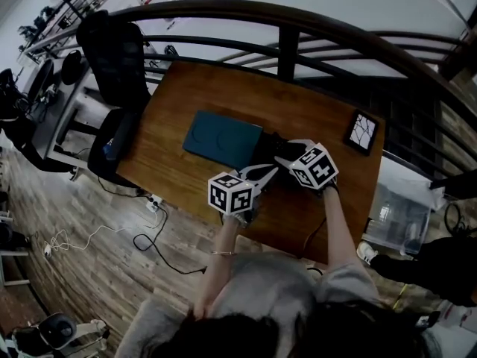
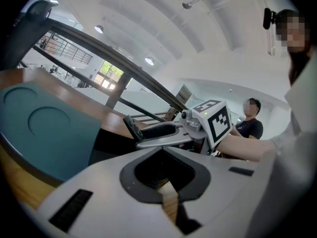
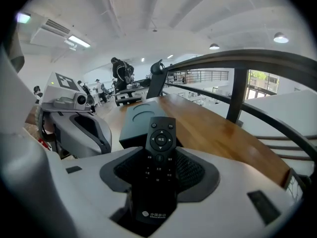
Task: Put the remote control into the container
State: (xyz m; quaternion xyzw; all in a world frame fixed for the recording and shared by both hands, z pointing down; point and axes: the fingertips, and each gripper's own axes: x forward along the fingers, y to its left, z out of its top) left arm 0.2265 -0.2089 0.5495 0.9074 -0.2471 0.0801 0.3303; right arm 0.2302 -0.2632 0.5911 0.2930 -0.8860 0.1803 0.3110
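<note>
A black remote control point(image 3: 158, 168) with a round button pad sits lengthwise between the jaws of my right gripper point(image 3: 159, 152), which is shut on it. Its button end points toward the teal container point(image 3: 141, 117), a flat box with two round hollows in its top. In the head view the container point(image 1: 222, 137) lies on the wooden table point(image 1: 313, 110), and the right gripper point(image 1: 278, 150) is just off its right edge. My left gripper point(image 1: 261, 172) is beside it and nearer to me. The left gripper point(image 2: 164, 157) holds nothing, and its jaws are shut to a narrow slit.
A small black-framed tile with a white pattern point(image 1: 362, 132) lies at the table's far right. A dark curved railing point(image 1: 287, 47) runs behind the table. A black chair point(image 1: 112, 58) stands at the left end, and a clear plastic bin point(image 1: 399, 216) is on the floor at the right.
</note>
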